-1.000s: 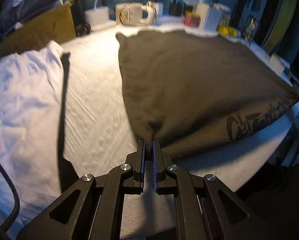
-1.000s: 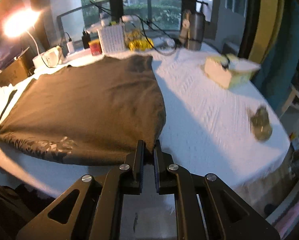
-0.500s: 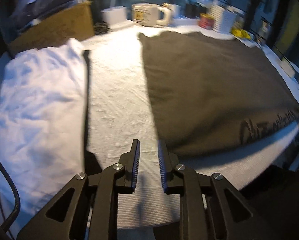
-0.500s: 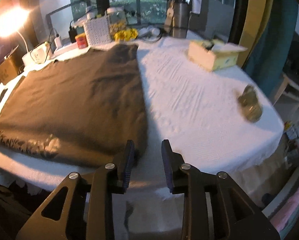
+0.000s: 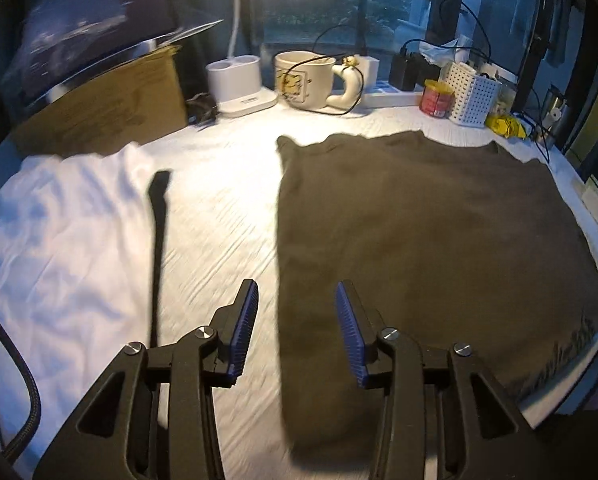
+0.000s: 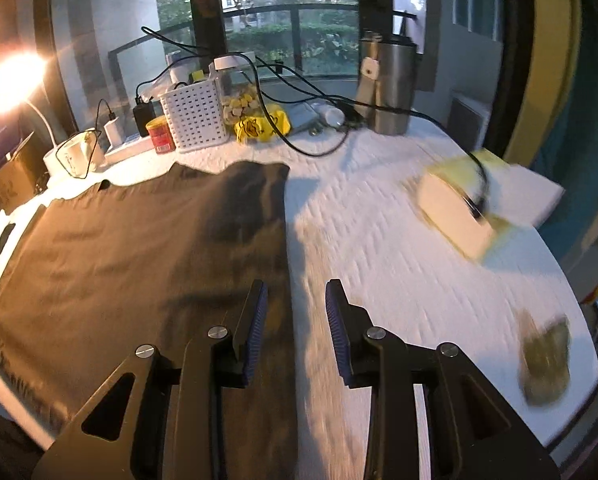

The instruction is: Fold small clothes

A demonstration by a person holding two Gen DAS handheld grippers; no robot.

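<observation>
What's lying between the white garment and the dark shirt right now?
In the left wrist view, only bare white tablecloth and a dark thin strap at the white garment's edge lie before the dark shirt.

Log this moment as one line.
stage: dark shirt flat on table | left gripper: jaws opening, empty, over shirt's edge | right gripper: jaws open, empty, over shirt's other edge

Dark brown shirt (white tablecloth)
</observation>
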